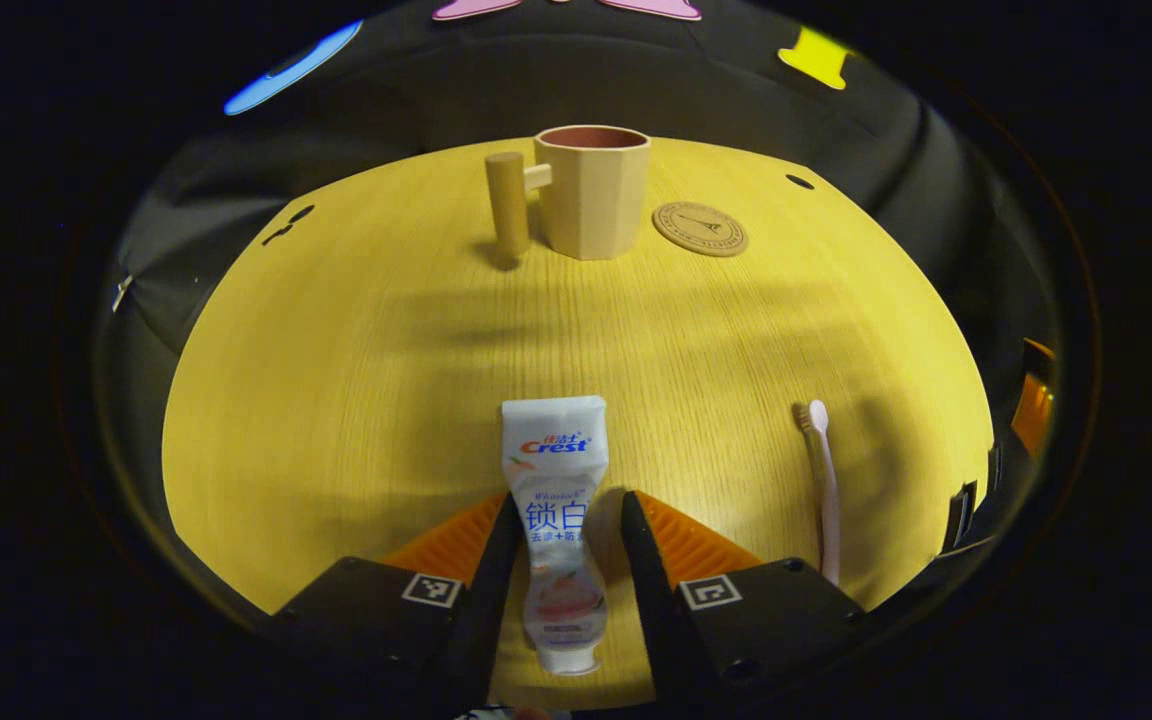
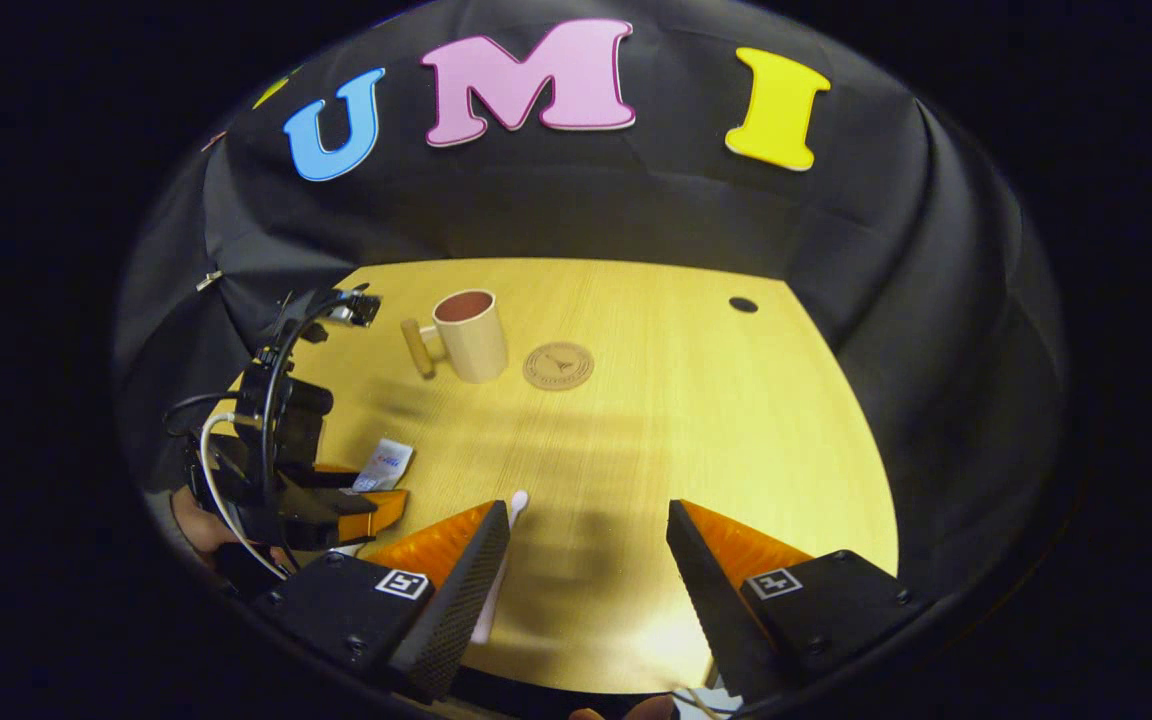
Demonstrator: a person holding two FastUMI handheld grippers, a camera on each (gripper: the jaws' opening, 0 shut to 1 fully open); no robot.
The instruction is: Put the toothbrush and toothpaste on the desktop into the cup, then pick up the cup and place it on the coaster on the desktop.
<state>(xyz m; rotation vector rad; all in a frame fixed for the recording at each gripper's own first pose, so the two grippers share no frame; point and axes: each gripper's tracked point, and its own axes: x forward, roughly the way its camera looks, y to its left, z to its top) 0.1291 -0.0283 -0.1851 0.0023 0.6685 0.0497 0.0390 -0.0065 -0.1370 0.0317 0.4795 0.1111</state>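
Toothpaste [image 1: 560, 520] between left fingers [image 1: 488, 570], toothbrush [image 1: 824, 490] beside

Toothpaste tube [image 1: 558, 520], toothbrush [image 1: 823, 480] flat; cup [image 1: 591, 190] upright beside coaster [image 1: 699, 228].

Rig appearance: two handheld grippers

I see black housings with visible screws, a square black-and-white marker tag by each ribbed finger [image 1: 484, 570], on my right gripper [image 2: 586, 560] likewise; my left gripper [image 2: 336, 510] carries looping black and white cables.
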